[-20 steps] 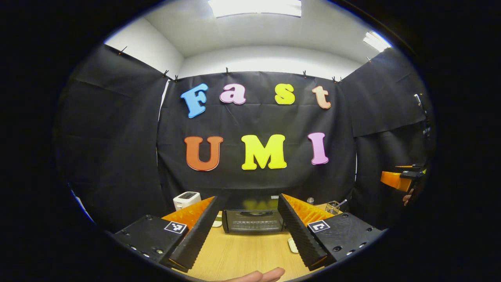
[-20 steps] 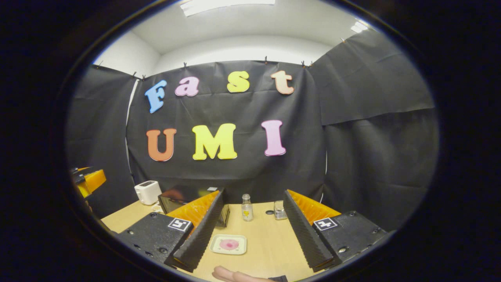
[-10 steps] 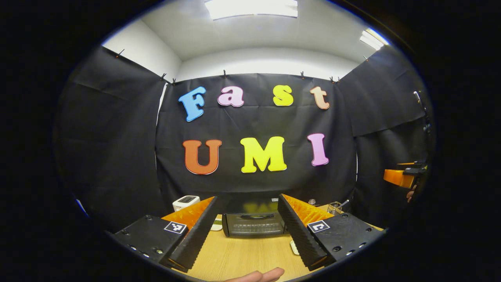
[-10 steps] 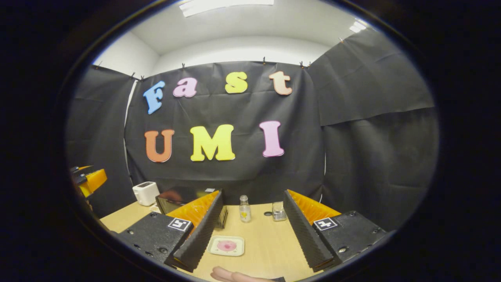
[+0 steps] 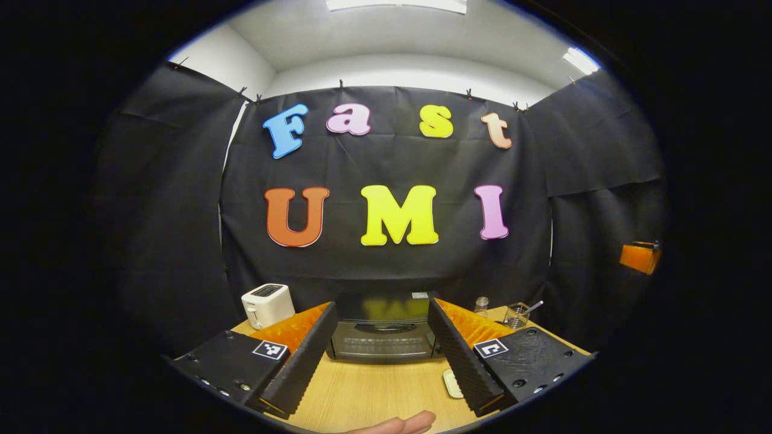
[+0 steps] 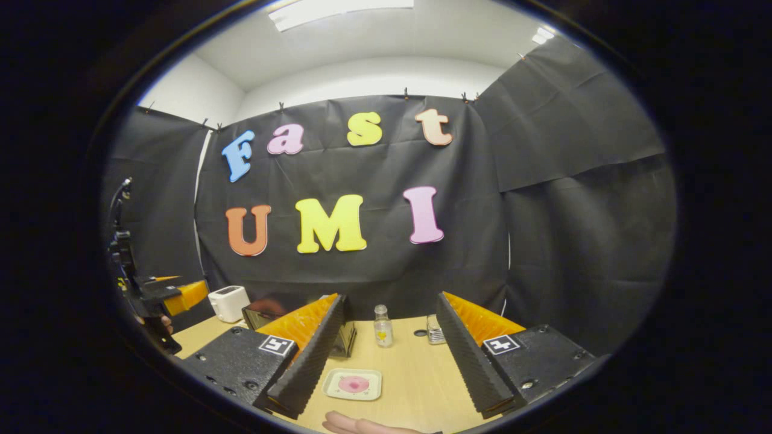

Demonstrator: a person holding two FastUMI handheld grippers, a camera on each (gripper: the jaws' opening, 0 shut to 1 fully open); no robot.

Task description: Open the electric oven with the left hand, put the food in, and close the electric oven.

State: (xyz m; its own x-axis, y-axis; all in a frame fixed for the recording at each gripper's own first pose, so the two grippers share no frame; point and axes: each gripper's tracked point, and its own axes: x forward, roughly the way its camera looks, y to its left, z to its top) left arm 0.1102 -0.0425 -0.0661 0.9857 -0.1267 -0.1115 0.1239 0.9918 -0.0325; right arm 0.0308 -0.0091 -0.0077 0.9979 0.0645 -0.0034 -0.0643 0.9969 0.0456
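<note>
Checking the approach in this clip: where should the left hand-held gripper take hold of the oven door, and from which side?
Grip the curved bar handle along the top of the closed oven door, coming straight from the front. The open left hand-held gripper already faces it.

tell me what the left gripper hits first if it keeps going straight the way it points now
Most likely the electric oven: its closed front sits framed between the open left gripper fingers, across bare table. Depth is hard to judge, but nothing stands between them.
</note>
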